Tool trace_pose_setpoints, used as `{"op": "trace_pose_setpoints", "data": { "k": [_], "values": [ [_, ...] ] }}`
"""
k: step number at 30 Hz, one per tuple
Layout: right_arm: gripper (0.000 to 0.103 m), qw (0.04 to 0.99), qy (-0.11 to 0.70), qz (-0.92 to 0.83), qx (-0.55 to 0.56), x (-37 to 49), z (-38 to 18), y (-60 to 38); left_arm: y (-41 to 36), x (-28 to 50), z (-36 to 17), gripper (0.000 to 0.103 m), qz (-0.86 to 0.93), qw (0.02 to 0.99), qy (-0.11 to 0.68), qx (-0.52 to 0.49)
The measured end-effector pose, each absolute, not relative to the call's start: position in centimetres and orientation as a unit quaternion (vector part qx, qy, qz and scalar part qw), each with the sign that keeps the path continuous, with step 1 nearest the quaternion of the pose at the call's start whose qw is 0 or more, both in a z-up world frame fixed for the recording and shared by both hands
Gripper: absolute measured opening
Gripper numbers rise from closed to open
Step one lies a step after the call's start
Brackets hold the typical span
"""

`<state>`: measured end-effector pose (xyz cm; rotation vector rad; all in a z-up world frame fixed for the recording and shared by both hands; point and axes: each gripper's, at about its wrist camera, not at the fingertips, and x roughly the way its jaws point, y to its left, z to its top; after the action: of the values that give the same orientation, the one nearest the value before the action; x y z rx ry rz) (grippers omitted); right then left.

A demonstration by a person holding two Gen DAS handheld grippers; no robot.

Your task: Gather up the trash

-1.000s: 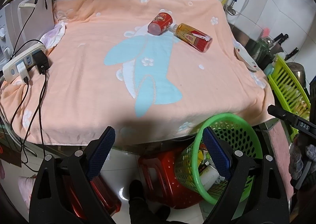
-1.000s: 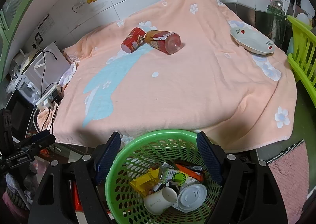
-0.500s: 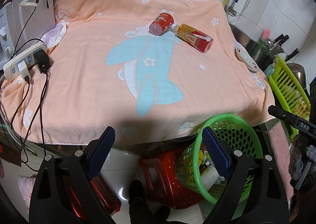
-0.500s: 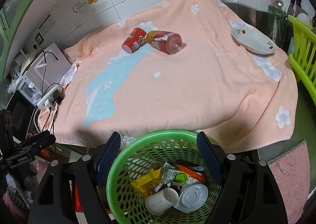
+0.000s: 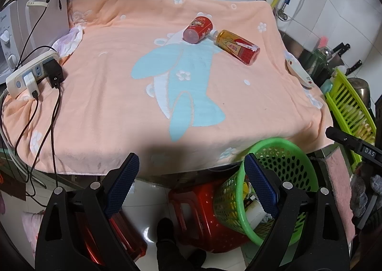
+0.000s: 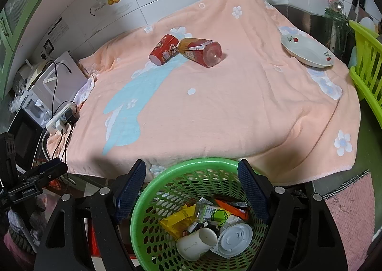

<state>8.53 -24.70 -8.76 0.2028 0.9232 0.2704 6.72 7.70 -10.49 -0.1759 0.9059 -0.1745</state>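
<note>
Green basket [image 6: 152, 189] under my empty right gripper [image 6: 191, 182], jaws wide.
Next: reach far ahead for can [image 6: 164, 49], bottle [image 6: 200, 51]; left gripper [image 5: 191, 176] also wide.

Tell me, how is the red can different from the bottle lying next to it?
The red can is short and stubby; the bottle is longer, with a narrow neck. The can is red all over; the bottle is golden at the neck end with a red and white label. Both lie on their sides on the peach blanket, close together.
</note>
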Motion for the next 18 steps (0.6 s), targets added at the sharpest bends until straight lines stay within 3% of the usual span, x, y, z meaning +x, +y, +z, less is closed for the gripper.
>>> {"op": "trace_pose_setpoints", "data": {
  "k": [18],
  "values": [
    [0.076, 0.889, 0.433, 0.132, 0.07, 12.4, -7.7, -23.8, 8.9, 11.0, -9.5, 0.088, -0.09, 0.897, 0.426, -0.078]
  ]
}}
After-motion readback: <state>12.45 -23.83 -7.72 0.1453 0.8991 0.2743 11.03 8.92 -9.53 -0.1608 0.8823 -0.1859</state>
